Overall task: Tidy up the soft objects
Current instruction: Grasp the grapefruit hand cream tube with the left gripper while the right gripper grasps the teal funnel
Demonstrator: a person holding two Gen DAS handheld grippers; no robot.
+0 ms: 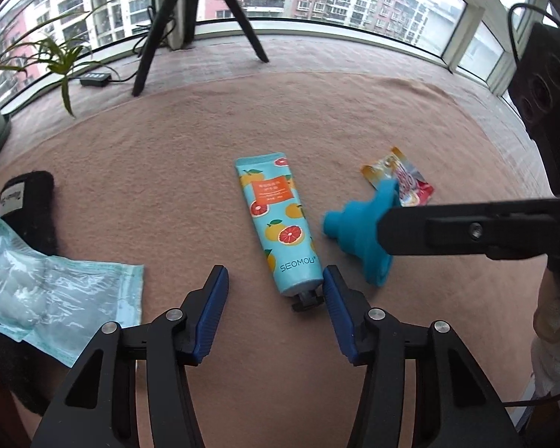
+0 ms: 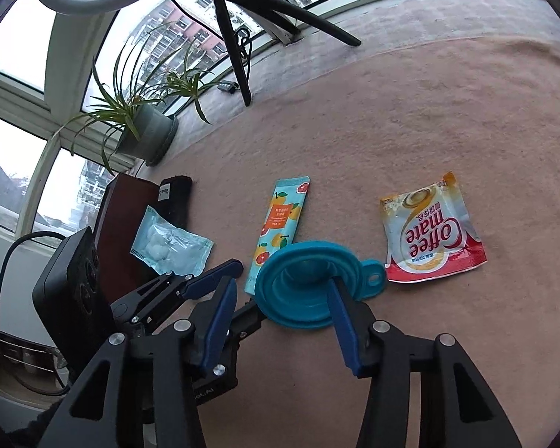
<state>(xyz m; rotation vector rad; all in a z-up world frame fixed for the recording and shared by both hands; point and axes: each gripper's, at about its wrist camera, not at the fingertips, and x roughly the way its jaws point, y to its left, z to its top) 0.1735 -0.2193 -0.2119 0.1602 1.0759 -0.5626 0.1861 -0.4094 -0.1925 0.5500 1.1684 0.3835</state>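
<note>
A teal hand-cream tube (image 1: 276,220) (image 2: 276,231) printed with grapefruit lies on the pink cloth, cap toward me. My left gripper (image 1: 276,289) stands open around the cap end. The cap is close to the right pad and the left pad is well away. A blue silicone funnel (image 2: 295,287) (image 1: 354,239) sits just right of the tube and looks tipped up in the left wrist view. My right gripper (image 2: 282,285) is open. Its right finger reaches into the funnel's bowl, while its left finger stays clear of the rim. A Coffee mate sachet (image 2: 429,231) (image 1: 410,183) lies further right.
A clear bag of cotton balls (image 1: 37,291) (image 2: 171,246) and a black folded cloth (image 1: 30,209) (image 2: 175,201) lie at the left, beside a dark wooden box (image 2: 119,231). A tripod (image 1: 205,18) and a potted plant (image 2: 145,130) stand by the windows. A sleeve (image 1: 556,336) shows at right.
</note>
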